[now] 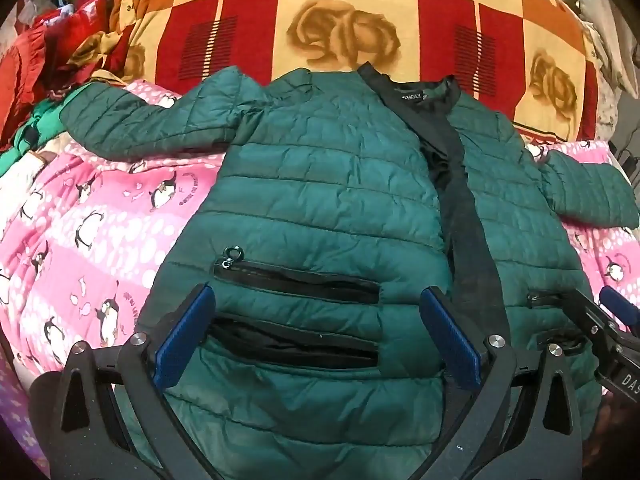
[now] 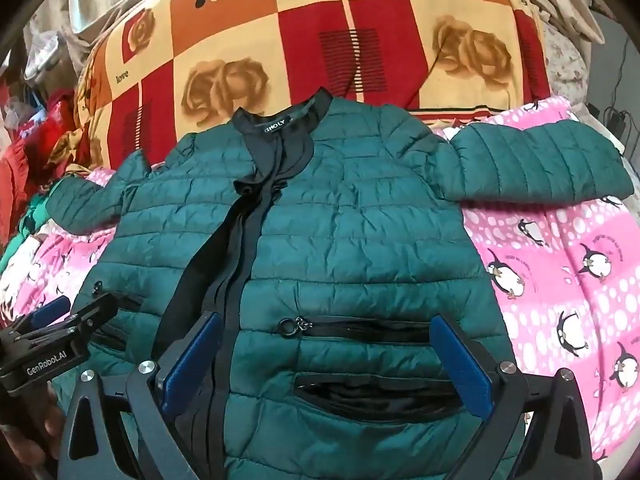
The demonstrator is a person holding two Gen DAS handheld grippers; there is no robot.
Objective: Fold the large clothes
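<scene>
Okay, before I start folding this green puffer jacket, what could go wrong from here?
The jacket front lies unzipped, so its panels may slide apart when lifted. The open pocket could snag a blue finger of the right claw. The quilted fabric looks slippery and may spring back open.

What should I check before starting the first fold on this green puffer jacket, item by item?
1. Green puffer jacket lies front-up on the pink penguin blanket: ok.
2. Both sleeves spread outward: left sleeve, right sleeve: ok.
3. Front zipper closed: not ok, the plackets gape.
4. Left tool open, nothing held: ok.
5. Right tool open, nothing held: ok.
6. Hem lying flat: cannot tell, hidden by the tools.
</scene>
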